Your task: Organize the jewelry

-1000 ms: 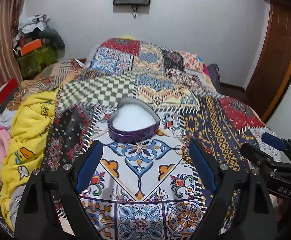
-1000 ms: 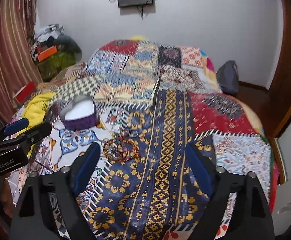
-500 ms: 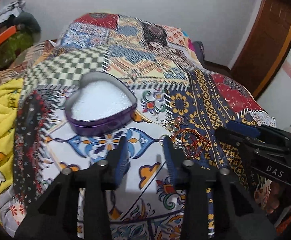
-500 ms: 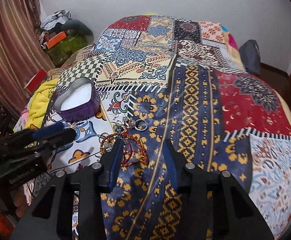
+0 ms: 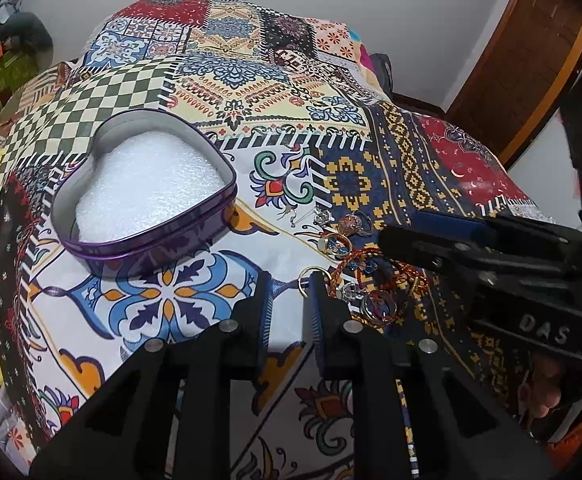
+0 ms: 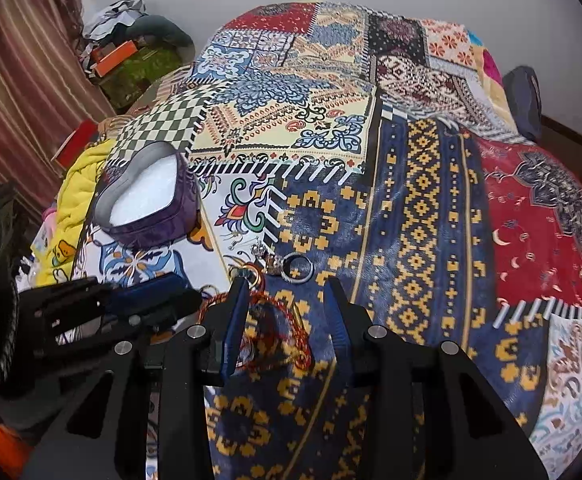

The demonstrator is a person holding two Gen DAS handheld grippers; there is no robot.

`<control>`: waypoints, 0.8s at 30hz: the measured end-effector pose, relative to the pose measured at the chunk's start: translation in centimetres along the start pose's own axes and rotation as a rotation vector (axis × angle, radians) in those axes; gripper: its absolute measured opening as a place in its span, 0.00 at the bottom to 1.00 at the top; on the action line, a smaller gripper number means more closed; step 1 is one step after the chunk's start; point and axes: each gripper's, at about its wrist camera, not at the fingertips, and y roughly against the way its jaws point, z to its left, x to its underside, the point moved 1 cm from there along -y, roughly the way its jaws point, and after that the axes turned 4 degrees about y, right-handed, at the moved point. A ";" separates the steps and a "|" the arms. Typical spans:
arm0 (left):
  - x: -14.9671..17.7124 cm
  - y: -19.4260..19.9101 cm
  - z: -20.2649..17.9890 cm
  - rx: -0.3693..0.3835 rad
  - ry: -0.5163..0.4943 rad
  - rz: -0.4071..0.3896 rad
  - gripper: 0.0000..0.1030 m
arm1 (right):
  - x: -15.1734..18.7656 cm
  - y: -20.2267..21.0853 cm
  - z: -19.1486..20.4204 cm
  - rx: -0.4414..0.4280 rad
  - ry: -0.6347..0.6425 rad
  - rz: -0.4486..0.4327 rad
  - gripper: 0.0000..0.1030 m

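A purple heart-shaped tin with white foam inside lies open on the patchwork bedspread; it also shows in the right wrist view. A pile of jewelry lies to its right: rings, a gold hoop and a red-orange beaded bracelet. My left gripper has its jaws narrowed to a small gap, empty, low over the cloth just left of the pile. My right gripper is partly open, straddling the bracelet. A silver ring lies just beyond its fingertips.
The bedspread covers the whole bed. A yellow blanket and clutter lie at the left edge. A striped curtain hangs on the left, a wooden door stands on the right.
Both grippers have moved down and closer to the jewelry pile, and their jaws have narrowed from wide open. The tin and jewelry have not moved.
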 end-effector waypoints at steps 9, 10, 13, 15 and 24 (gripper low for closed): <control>-0.1 -0.4 0.4 0.022 0.008 0.021 0.17 | -0.6 -2.2 -0.1 0.018 -0.016 0.055 0.34; -0.1 -0.4 0.3 0.016 0.001 0.020 0.17 | -0.6 -2.3 0.0 0.024 -0.014 0.054 0.34; -0.1 -0.6 0.1 0.004 -0.010 0.015 0.17 | -0.7 -2.6 0.1 0.044 -0.001 0.047 0.33; -0.1 -0.7 0.1 0.001 -0.012 0.014 0.17 | -0.5 -2.7 0.2 0.069 0.012 0.037 0.28; -0.3 -1.1 -0.1 0.003 -0.015 0.018 0.17 | 0.0 -2.2 0.6 0.082 0.024 0.019 0.27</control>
